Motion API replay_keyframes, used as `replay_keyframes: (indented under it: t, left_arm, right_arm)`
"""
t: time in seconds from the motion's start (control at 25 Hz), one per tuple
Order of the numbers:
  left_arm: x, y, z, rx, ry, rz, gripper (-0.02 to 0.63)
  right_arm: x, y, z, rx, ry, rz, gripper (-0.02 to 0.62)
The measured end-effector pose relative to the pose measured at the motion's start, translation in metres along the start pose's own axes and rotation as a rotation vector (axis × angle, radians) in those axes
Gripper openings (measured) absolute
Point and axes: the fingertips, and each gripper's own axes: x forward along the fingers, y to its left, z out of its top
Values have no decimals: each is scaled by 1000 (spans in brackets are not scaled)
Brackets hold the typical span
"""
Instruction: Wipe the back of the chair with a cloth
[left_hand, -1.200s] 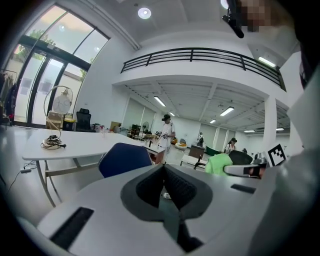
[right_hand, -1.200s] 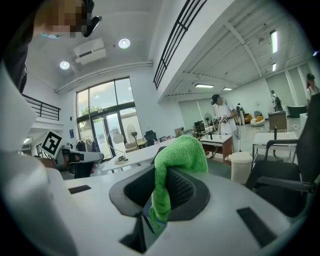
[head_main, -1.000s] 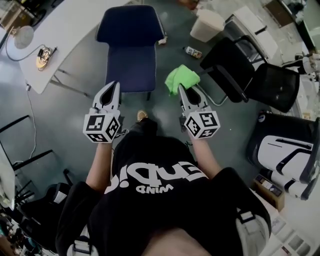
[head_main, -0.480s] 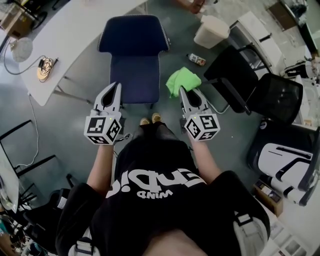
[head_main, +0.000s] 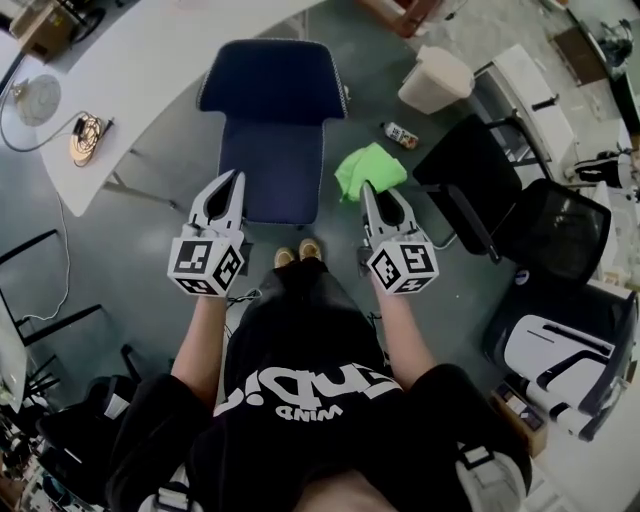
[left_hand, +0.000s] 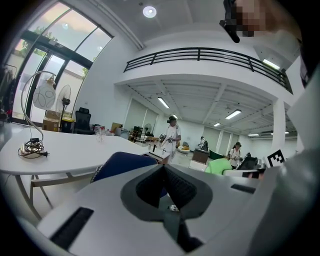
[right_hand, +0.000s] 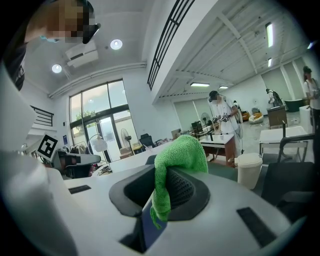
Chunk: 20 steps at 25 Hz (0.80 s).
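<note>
A dark blue chair (head_main: 270, 130) stands on the floor ahead of me, its backrest at the far end by the white table; its back edge also shows in the left gripper view (left_hand: 120, 162). My right gripper (head_main: 367, 190) hangs to the right of the seat, shut on a bright green cloth (head_main: 368, 170) that bunches over its jaw tips (right_hand: 180, 155). The left gripper (head_main: 233, 180) hovers over the seat's front left corner, jaws shut together with nothing between them (left_hand: 162, 167). Neither gripper touches the chair.
A white table (head_main: 150, 70) with a coiled cable (head_main: 85, 140) runs behind and left of the chair. A white bin (head_main: 435, 78), a small bottle (head_main: 402, 133) and black chairs (head_main: 480, 190) stand to the right. My feet (head_main: 298, 252) are at the seat's front.
I have stepped closer to the blue chair, both feet now side by side at its front. Both grippers keep their pose, the cloth still held in the right one.
</note>
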Motion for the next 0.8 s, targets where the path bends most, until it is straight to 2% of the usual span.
replay_keyframes:
  t: [0.44,0.8]
  left_arm:
    - [66,38,-34,-14,-7,8,-2]
    - [114,70,-81,10,29,-3,-2]
  right_arm:
    - [67,-29,-38,8,6,15,54]
    - [115,-39,-77,-11,4,48,55]
